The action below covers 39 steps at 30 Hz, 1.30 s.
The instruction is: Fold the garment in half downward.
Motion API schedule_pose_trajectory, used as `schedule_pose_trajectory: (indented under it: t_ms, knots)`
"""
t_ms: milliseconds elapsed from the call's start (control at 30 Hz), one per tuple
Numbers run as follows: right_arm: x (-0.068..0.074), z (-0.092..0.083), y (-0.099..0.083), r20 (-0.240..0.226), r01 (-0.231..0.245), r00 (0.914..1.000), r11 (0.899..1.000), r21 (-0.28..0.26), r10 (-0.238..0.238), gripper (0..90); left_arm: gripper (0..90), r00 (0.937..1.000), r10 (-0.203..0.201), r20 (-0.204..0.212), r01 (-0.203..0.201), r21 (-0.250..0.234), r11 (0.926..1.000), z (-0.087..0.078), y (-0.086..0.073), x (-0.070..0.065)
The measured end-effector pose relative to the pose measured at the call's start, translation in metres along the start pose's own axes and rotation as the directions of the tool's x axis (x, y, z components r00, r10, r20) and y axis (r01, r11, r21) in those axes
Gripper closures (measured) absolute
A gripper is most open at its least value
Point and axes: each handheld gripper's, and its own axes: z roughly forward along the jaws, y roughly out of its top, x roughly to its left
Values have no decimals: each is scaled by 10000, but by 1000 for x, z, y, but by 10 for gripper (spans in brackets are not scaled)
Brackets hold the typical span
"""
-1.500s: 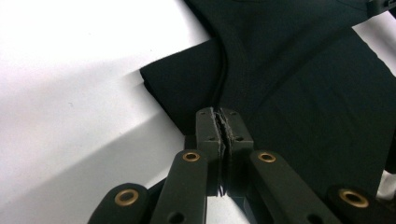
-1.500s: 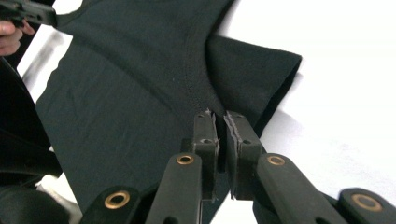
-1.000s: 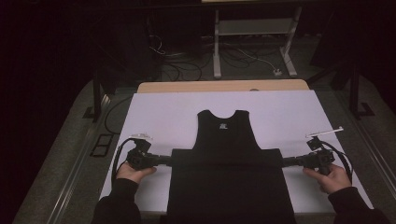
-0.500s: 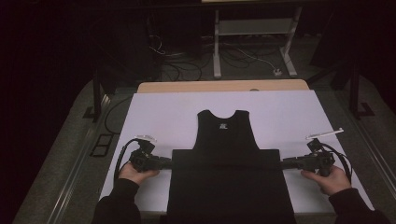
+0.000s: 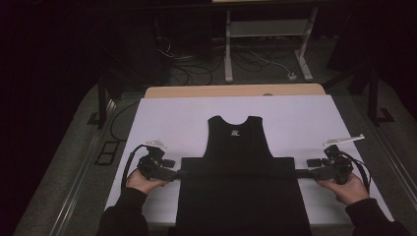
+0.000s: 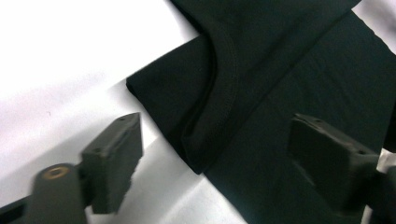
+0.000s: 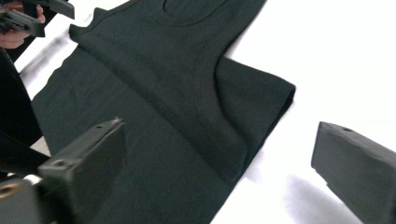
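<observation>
Nearest the person, the lower half of the black sleeveless cotton top (image 5: 243, 196) is lying flat on the white sheet-covered table (image 5: 182, 123) and running off its near edge, with the upper half folded back over it so the neckline is pointing away. Just past that, the fold line is crossing the table from side to side, and the two hands are resting at its ends. The left gripper (image 5: 173, 173) is sitting at the left corner of the fold; its jaws have just been opening and are now standing wide, one on each side of the doubled corner, which is lying loose on the sheet between them with no pad pressing it. The right gripper (image 5: 309, 172) is doing the same at the right corner: its jaws have just been spreading too, and the folded armhole seam is lying free between them in the right gripper view. Judging by this, the first crosswise fold is being released as finished. Farther out, the tank-shaped chest panel with its small white neck label (image 5: 235, 132) is lying smooth and centred. What is probably remaining is narrowing the garment by folding the sides in and perhaps halving it again.
</observation>
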Motion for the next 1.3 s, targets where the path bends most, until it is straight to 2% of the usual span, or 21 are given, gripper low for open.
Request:
schedule_pose_trajectory:
  t_ms: [67, 167, 300, 400, 500, 567, 733, 833, 900, 1033, 1300]
  knots:
    - [1, -1, 1, 24, 77, 10000, 10000, -27, -77, 0, 95, 10000, 36, -63, -37, -85, 10000, 0, 0, 0]
    - [2, -1, 3, 85, 203, 9998, 9998, -86, -202, 0, 0, 9996, 104, -270, -108, -153, 9998, 1, 3, -1]
    - [3, -2, 6, 329, 321, 9990, 9993, -201, -314, 0, 0, 9989, 272, -372, -281, -229, 9993, -2, 8, -2]
    - [6, -4, 11, 321, 494, 9983, 9982, -336, -484, 0, 0, 9984, 362, -426, -378, -362, 9986, -4, 11, -3]
    - [8, -3, 15, 507, 654, 9967, 9975, -272, -639, 0, 0, 9980, 427, -462, -444, -367, 9983, -5, 13, -3]
    - [7, -2, 18, 760, 658, 9951, 9975, -271, -636, 0, 0, 9972, 501, -560, -523, -383, 9979, -4, 15, -2]
    - [7, -2, 27, 936, 744, 9931, 9966, -343, -709, 0, 0, 9959, 671, -603, -698, -439, 9966, -4, 21, -4]
    - [8, -4, 32, 956, 828, 9922, 9960, -323, -794, 0, 0, 9954, 783, -548, -808, -460, 9957, -5, 25, -5]
    - [7, -5, 35, 913, 890, 9921, 9955, -331, -857, 0, 0, 9959, 687, -587, -719, -544, 9959, -5, 26, -4]
    - [5, -7, 39, 798, 892, 9931, 9952, -412, -857, 0, 0, 9963, 459, -721, -489, -412, 9979, -5, 28, 0]
    - [5, -10, 56, 846, 1116, 9906, 9924, -517, -1070, 0, 0, 9950, 682, -734, -718, -483, 9962, -8, 41, 2]
